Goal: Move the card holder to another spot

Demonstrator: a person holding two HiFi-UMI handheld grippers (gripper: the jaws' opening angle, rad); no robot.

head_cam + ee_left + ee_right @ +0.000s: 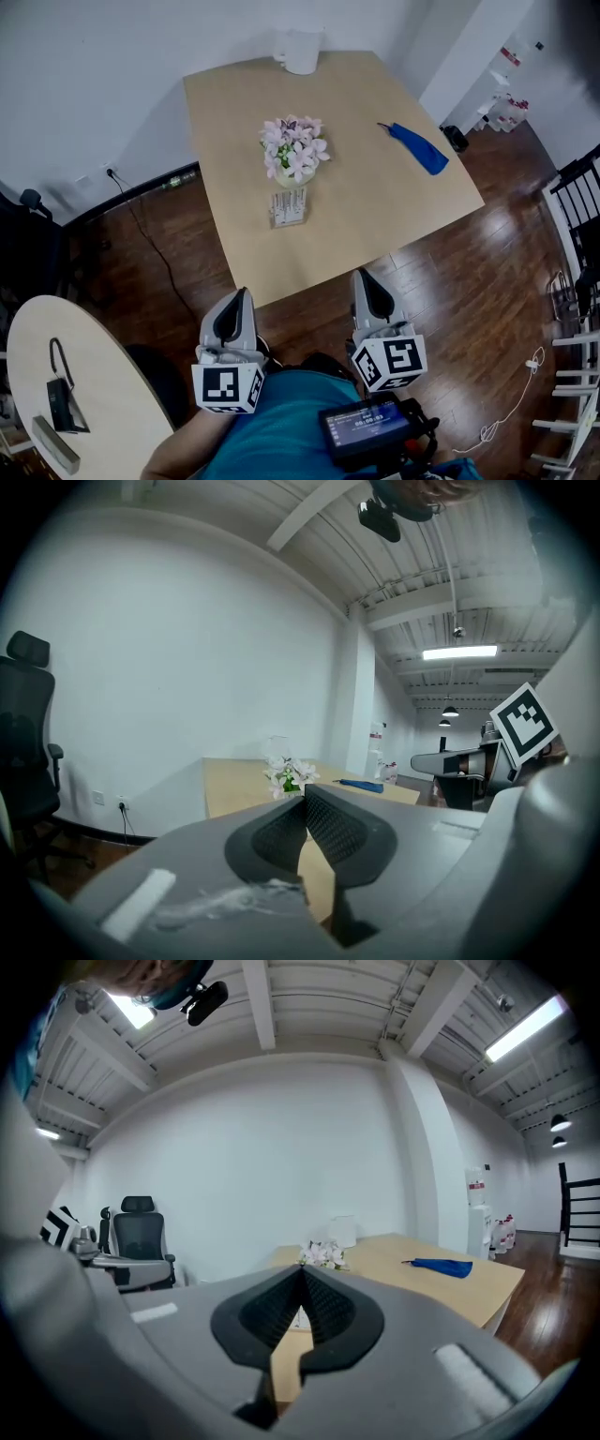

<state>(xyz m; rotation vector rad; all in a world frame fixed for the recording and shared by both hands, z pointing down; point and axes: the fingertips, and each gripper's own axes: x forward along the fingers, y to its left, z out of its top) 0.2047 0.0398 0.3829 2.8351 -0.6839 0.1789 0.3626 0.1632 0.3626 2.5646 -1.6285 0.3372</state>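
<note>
Nearest the head camera, the person's teal shirt point(281, 436) fills the lower edge, with a small black device with a lit screen point(367, 427) held against it.

Just beyond, both grippers are held side by side short of the near edge of the tabletop, over the dark wood floor point(469, 300). Neither touches the table.

- Left gripper point(239, 305): its own view shows the two black pads pressed together at the tips point(305, 803), with nothing between them.
- Right gripper point(366, 289): its own view shows the pads likewise together point(302, 1283) and empty.

Square wooden table point(375, 216), contents:

- Card holder point(289, 206): a small clear stand with cards, upright, about mid-table and nearer the left edge. It is well apart from both grippers.
- Flowers point(294, 150): pink and white, in a small pot, just behind the card holder on its far side; whether the two touch cannot be told.
- Blue object point(417, 147): long, lying flat near the right edge.
- White jug point(301, 52): standing at the far edge.

A second, round table point(94, 394) shows at lower left, carrying a black device with a cable point(64, 398).
</note>
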